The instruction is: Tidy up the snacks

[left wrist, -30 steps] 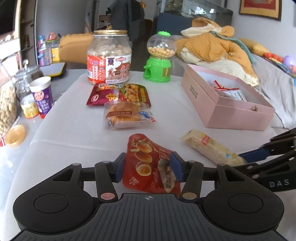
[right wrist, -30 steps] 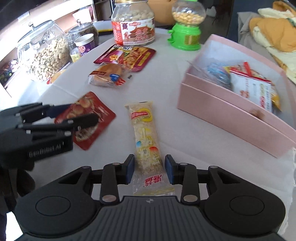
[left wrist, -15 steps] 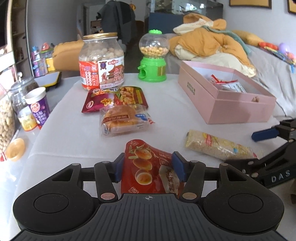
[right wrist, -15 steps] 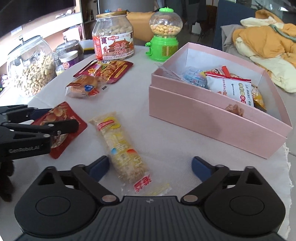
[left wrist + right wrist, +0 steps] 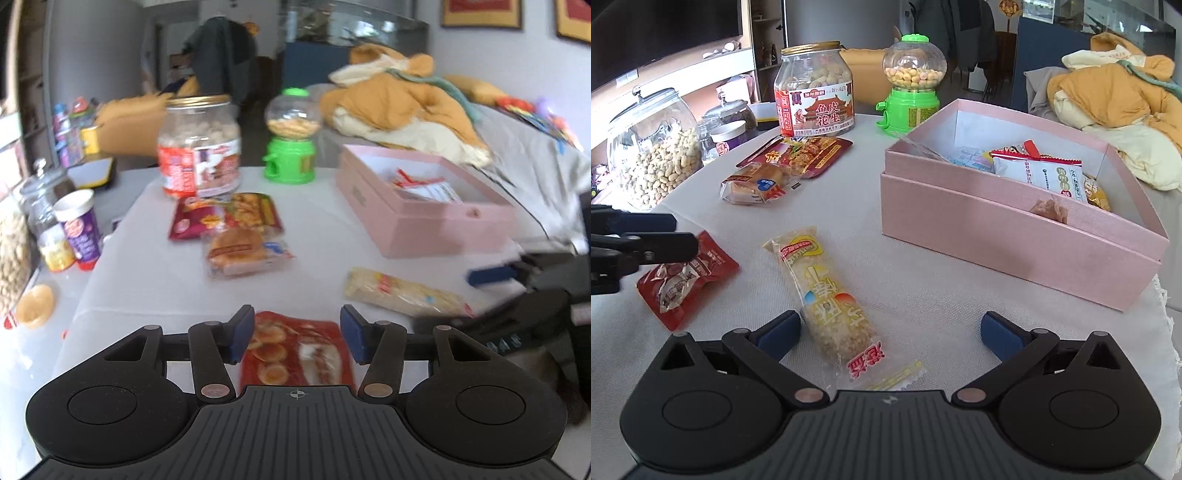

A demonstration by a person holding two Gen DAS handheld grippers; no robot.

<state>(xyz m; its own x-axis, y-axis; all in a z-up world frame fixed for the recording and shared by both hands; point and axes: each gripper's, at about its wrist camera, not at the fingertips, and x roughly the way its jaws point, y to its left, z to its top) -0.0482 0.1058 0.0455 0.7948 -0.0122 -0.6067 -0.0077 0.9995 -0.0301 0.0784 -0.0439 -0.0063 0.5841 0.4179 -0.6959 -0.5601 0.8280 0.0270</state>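
Note:
A red snack packet [image 5: 295, 350] sits between the blue pads of my left gripper [image 5: 295, 328]; the jaws are closing and the pads press its edges. The right wrist view shows the same packet [image 5: 683, 277] low over the white cloth under the left gripper [image 5: 683, 234]. A long yellow rice bar [image 5: 827, 295] lies flat on the cloth inside my right gripper [image 5: 892, 325], which is wide open and touches nothing. The open pink box [image 5: 1015, 236] with several snacks stands to the right. A bun packet [image 5: 753, 184] and a dark red packet [image 5: 798, 155] lie further back.
A red-labelled peanut jar [image 5: 814, 96] and a green candy dispenser [image 5: 912, 92] stand at the table's far side. Glass jars of peanuts [image 5: 653, 155] and a purple cup [image 5: 79, 225] line the left. A sofa with an orange blanket [image 5: 402, 99] lies behind the box.
The right gripper went from shut on the rice bar to wide open, leaving the bar on the cloth. The left gripper shifted a little with the red packet still between its pads.

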